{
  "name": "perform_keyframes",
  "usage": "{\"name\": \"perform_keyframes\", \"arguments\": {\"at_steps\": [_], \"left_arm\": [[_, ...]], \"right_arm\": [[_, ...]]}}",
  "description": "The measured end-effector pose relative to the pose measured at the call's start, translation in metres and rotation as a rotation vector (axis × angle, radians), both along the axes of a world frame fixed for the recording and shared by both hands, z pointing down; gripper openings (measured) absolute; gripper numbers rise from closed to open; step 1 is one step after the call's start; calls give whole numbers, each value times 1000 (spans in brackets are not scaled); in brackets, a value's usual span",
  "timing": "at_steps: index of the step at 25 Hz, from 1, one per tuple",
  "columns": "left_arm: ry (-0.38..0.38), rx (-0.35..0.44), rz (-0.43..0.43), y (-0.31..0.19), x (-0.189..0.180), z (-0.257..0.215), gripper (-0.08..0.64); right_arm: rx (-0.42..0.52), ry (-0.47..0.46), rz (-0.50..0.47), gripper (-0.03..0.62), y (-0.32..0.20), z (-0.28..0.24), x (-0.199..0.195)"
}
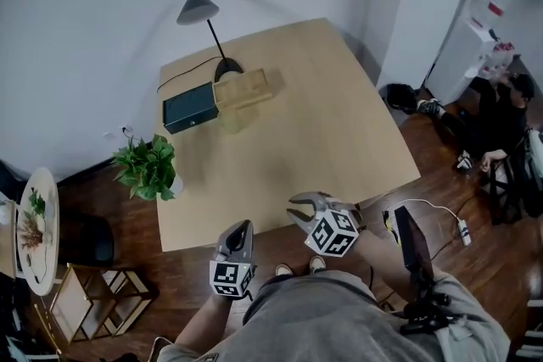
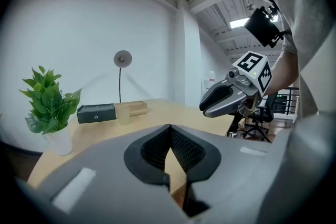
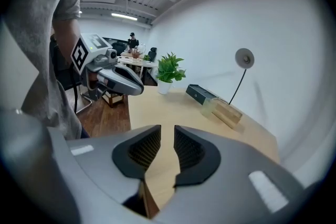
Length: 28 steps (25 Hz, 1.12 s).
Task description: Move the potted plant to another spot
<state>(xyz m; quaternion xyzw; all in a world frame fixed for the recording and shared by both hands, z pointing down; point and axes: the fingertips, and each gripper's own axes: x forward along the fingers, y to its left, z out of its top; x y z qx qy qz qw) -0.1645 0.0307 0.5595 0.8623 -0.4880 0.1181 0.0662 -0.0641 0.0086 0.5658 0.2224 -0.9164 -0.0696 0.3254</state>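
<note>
Potted plant (image 1: 149,168) at table (image 1: 322,123) edge (pot (image 1: 176,183) half hidden), left gripper (image 1: 243,226) closed

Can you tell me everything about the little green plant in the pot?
The potted plant is a bushy bunch of bright green, pointed leaves on thin stems. It grows out of a small white pot that looks smooth, maybe ceramic or plastic. It stands upright at the left edge of the light wooden table, with some leaves reaching out past that edge, apart from the dark box. Only the table touches it.
</note>
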Motion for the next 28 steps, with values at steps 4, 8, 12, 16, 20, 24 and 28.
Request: {"name": "perform_keyframes", "arguments": {"at_steps": [4,8,12,16,20,24,28], "left_arm": [[12,-37,21,-2,-4,3,0],[21,-67,67,-2,1,8,0],[36,-51,114,-9,18,4,0],[43,-55,143,-5,27,1,0],[50,-58,135,-3,26,-2,0],[47,-58,128,-3,26,-1,0],[41,-59,119,-4,24,1,0]], "right_arm": [[-97,-141,168,14,12,-6,9],[-127,-232,298,6,19,-9,16],[-144,-262,396,6,15,-8,31],[-169,-297,471,6,13,-2,43],[-186,-305,517,6,11,-3,54],[-185,-299,521,5,6,-1,58],[-181,-296,510,5,2,-1,55]]}}
